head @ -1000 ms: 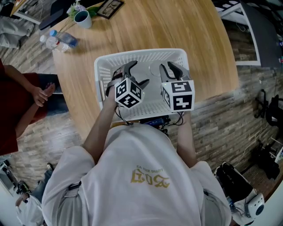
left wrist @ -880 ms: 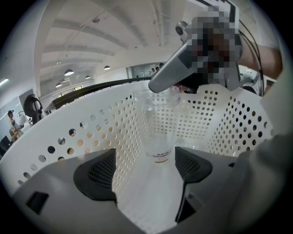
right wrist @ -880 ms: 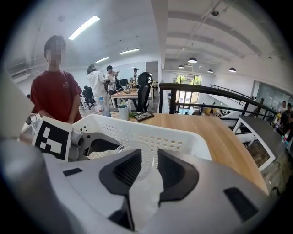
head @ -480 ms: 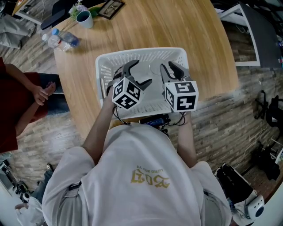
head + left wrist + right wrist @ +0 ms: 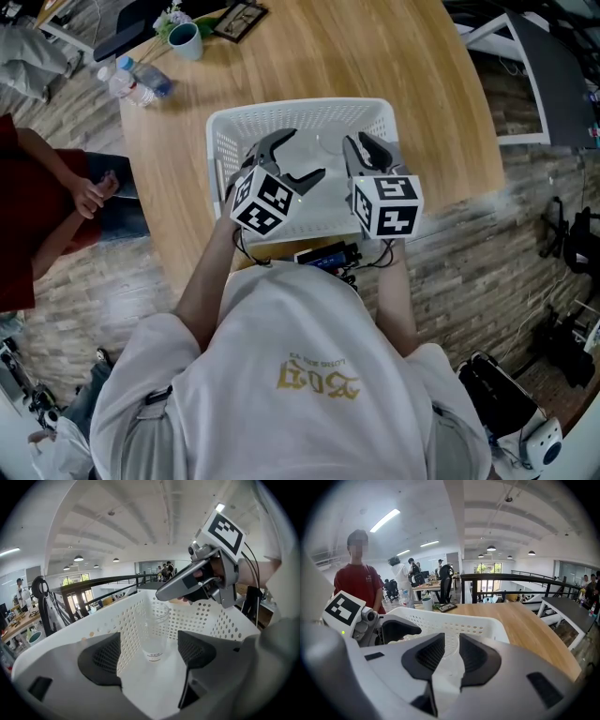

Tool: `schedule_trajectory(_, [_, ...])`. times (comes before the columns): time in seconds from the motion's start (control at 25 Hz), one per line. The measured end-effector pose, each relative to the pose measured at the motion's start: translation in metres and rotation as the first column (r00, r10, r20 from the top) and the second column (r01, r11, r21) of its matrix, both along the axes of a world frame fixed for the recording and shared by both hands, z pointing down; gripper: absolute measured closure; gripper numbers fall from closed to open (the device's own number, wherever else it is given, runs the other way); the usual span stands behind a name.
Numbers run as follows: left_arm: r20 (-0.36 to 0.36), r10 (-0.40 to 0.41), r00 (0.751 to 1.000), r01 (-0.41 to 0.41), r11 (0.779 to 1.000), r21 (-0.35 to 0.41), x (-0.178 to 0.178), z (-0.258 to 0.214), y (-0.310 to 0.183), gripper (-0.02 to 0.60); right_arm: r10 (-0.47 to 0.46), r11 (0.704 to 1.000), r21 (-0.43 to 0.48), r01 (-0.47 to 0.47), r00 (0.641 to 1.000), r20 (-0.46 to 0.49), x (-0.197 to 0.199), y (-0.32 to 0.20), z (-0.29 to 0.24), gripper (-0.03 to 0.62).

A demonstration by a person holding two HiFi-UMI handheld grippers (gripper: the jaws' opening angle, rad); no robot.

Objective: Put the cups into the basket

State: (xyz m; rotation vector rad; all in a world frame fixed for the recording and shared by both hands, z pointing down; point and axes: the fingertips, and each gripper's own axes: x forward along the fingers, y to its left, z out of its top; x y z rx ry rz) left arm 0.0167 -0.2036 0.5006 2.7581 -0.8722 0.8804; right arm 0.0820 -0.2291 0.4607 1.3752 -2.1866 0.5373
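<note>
mug [image 5: 185, 40] nr bottle [image 5: 141, 80] (far table [image 5: 375, 47] corner)

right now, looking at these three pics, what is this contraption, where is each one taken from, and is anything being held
A person is at a wooden table, a hand-held two-jaw gripper in each hand; the marker cubes are part of them. The head view looks down from the person's head; the other two ride on the grippers and look along their jaws. On the table sits a white basket with a clear cup upright inside. The left gripper and right gripper are over the basket, jaws apart, gripping nothing.
</note>
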Motion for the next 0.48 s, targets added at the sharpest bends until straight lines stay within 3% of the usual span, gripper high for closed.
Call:
schedule_trajectory(0.12, [-0.032, -0.042, 0.999, 0.043, 0.999, 0.023, -0.006, -0.009, -0.002, 0.25, -0.011, 1.0, 0.016, 0.011, 1.0, 0.009, 0.0, 0.005, -0.004, 0.496])
schedule_trajectory(0.24, [-0.071, -0.098, 0.993, 0.103, 0.993, 0.059, -0.013, -0.021, -0.005, 0.336, -0.012, 0.998, 0.056, 0.011, 1.0, 0.014, 0.0, 0.009, -0.01, 0.543])
schedule_trajectory(0.48, [-0.095, -0.161, 0.982, 0.171, 0.979, 0.112, -0.022, -0.036, -0.002, 0.43, -0.024, 0.995, 0.094, 0.022, 1.0, 0.02, -0.001, 0.019, -0.019, 0.567])
